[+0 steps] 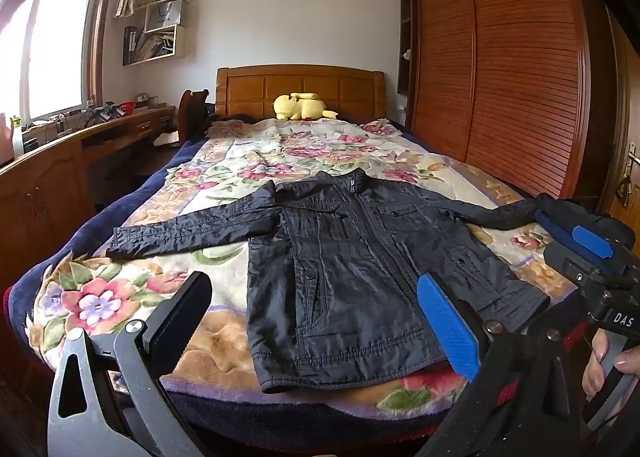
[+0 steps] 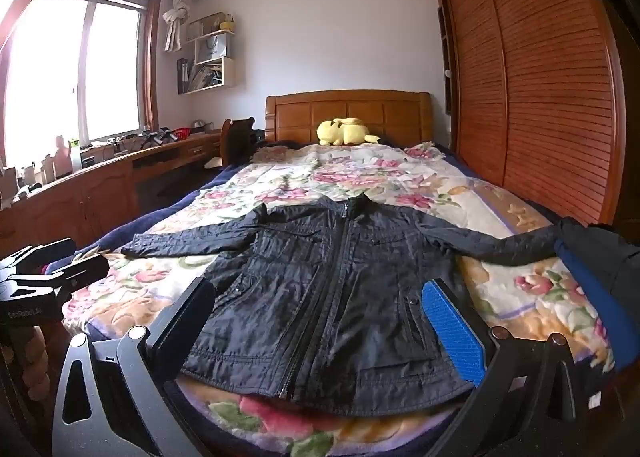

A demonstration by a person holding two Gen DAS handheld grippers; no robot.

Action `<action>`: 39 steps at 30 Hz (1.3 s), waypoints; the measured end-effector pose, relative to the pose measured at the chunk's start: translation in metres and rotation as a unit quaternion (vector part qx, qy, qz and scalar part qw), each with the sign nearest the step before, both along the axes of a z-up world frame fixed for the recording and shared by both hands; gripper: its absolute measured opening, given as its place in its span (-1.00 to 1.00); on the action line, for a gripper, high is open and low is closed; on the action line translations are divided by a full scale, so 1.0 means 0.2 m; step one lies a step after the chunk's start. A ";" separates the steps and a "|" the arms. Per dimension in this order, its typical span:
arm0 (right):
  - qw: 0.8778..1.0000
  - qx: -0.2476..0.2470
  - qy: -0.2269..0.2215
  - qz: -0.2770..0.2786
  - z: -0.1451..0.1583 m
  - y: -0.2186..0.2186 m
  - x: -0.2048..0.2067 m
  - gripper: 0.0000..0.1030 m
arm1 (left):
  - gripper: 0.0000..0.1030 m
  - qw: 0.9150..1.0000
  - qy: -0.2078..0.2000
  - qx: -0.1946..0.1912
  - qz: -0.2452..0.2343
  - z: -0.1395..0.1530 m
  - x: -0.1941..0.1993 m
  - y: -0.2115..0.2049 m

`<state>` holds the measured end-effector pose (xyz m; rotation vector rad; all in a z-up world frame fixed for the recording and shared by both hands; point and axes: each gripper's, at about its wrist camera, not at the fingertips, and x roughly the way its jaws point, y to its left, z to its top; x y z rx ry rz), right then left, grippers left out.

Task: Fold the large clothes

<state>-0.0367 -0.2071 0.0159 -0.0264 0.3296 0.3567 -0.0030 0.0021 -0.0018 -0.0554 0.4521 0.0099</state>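
Note:
A dark zip-up jacket (image 1: 340, 257) lies flat and front up on the floral blanket (image 1: 120, 297), zipped, with both sleeves spread out sideways. Its hem is toward me and its collar toward the headboard. My left gripper (image 1: 316, 321) is open above the hem near the foot of the bed, with nothing between its fingers. In the right wrist view the jacket (image 2: 332, 297) fills the middle, and my right gripper (image 2: 320, 327) is likewise open over the hem and holds nothing. The left gripper's body (image 2: 40, 277) shows at that view's left edge.
A yellow plush toy (image 1: 300, 107) rests at the wooden headboard (image 1: 300, 87). A slatted wooden wardrobe (image 1: 500, 77) runs along the right side, a long desk (image 1: 60, 161) under the window along the left. A blue and black item (image 2: 592, 289) sits at the bed's right edge. A hand (image 1: 612, 369) holds the right gripper's handle.

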 end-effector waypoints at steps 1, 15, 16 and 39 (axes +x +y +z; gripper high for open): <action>1.000 0.000 0.000 0.000 0.00 0.00 0.00 1.00 | 0.99 1.000 0.000 0.000 0.000 0.00 0.00 0.00; 1.000 0.000 0.000 -0.002 0.00 0.00 0.00 1.00 | 0.99 1.000 -0.004 0.001 0.000 0.06 -0.02 -0.01; 1.000 0.000 0.000 -0.002 0.00 0.00 0.00 1.00 | 0.99 1.000 -0.004 0.001 0.000 0.05 -0.02 -0.01; 1.000 0.002 0.001 -0.003 0.00 0.00 0.00 1.00 | 0.99 1.000 -0.007 0.003 0.001 0.06 -0.02 -0.02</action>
